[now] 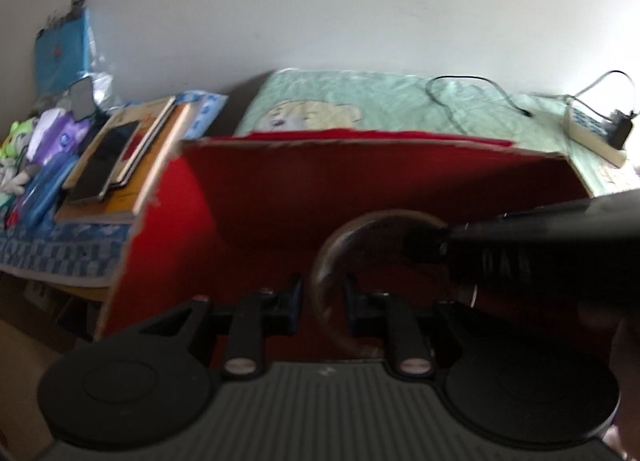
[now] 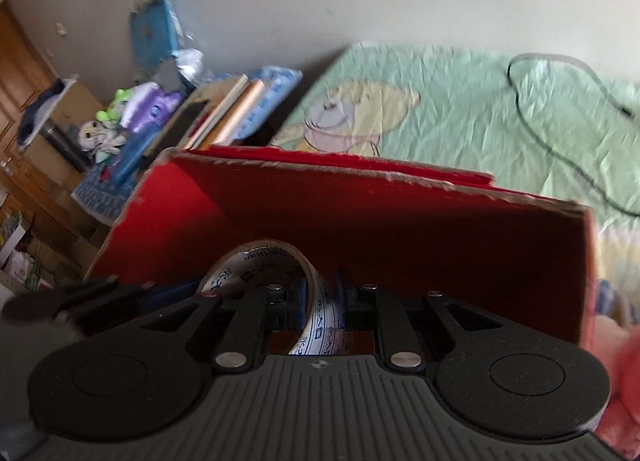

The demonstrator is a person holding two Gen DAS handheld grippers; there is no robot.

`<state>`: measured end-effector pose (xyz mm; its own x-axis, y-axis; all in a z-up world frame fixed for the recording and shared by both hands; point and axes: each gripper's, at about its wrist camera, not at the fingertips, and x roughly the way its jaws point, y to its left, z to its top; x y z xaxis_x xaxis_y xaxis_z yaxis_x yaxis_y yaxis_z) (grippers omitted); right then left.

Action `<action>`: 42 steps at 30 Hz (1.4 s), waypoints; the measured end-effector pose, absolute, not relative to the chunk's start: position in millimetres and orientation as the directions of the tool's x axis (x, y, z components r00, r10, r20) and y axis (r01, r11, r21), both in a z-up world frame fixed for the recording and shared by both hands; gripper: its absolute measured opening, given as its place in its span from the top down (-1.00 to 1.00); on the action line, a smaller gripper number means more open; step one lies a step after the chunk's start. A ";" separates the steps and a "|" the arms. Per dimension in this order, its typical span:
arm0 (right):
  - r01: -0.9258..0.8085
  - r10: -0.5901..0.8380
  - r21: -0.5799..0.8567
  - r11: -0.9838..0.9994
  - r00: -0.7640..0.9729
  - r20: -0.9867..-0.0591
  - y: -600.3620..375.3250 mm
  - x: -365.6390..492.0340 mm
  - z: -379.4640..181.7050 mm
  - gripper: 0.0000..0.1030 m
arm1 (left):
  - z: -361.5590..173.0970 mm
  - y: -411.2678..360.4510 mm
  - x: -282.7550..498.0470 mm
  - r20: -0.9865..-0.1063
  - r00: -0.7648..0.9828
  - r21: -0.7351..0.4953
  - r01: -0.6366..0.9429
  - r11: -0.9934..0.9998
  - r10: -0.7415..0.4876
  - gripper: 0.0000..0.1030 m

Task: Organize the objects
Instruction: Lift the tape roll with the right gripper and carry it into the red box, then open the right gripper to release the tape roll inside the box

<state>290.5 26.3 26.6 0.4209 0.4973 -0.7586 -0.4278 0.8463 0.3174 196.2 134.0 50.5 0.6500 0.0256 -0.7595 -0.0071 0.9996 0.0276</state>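
Between your right gripper's (image 2: 320,301) jaws, clamped, the tape roll (image 2: 276,273) hangs over the red box (image 2: 400,213); your left gripper (image 1: 322,301) stands slack around its rim. Lower, then release.

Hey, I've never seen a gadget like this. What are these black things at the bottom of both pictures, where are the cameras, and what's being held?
Those are two hand-held grippers, each with two fingers, worked by a person. A fisheye camera sits on each and looks along its fingers: one picture is from the left gripper, the other from the right gripper. Both point into an open red box at a bed with a green sheet. The right gripper is shut on a roll of tape. The roll's rim also sits between the left fingers, though blur hides whether they press it. Beside the bed lie books; on the sheet are a cable and a power strip.
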 end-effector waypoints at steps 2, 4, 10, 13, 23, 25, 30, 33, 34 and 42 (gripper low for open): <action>-0.408 0.493 0.336 0.849 0.379 -0.783 36.7 302.8 23.9 0.68 | 49.3 144.4 196.5 -0.756 0.654 0.026 -0.019 0.999 0.032 0.36; -0.406 0.513 0.365 0.838 0.357 -0.781 47.0 307.4 20.3 0.67 | 48.6 152.0 195.7 -0.749 0.662 0.024 -0.023 0.999 0.033 0.37; -0.385 0.586 0.463 0.799 0.320 -0.745 64.5 316.9 4.3 0.43 | 51.6 163.2 189.5 -0.733 0.679 0.022 -0.032 0.999 0.038 0.31; -0.422 0.633 0.483 0.767 0.380 -0.674 57.0 308.8 21.1 0.39 | 49.3 164.7 184.4 -0.724 0.688 0.048 -0.036 0.998 0.060 0.29; -0.429 0.498 0.286 0.857 0.542 -0.677 45.0 270.9 42.9 0.39 | 56.4 155.3 168.6 -0.701 0.707 0.068 -0.072 0.995 0.099 0.29; -0.430 0.480 0.256 0.866 0.568 -0.669 37.9 264.3 45.8 0.39 | 58.7 151.4 163.6 -0.694 0.711 0.073 -0.083 0.994 0.110 0.29; -0.410 0.451 0.235 0.881 0.583 -0.676 23.7 255.0 48.6 0.38 | 67.7 133.5 147.6 -0.658 0.735 0.125 -0.107 0.986 0.163 0.22; -0.411 0.430 0.204 0.889 0.593 -0.680 20.3 246.3 43.3 0.36 | 71.5 124.0 140.8 -0.642 0.746 0.141 -0.113 0.984 0.178 0.16; -0.409 0.425 0.198 0.891 0.598 -0.679 19.7 243.0 42.1 0.36 | 72.2 121.3 138.6 -0.638 0.747 0.148 -0.116 0.982 0.185 0.16; -0.409 0.459 0.242 0.880 0.600 -0.656 2.2 223.9 35.9 0.36 | 73.0 105.6 123.0 -0.604 0.753 0.214 -0.163 0.963 0.261 0.03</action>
<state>223.9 2.2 35.9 0.5996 0.4591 -0.6555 -0.4089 0.8798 0.2423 123.0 105.6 73.0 0.7525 0.2615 -0.6044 -0.1628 0.9632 0.2139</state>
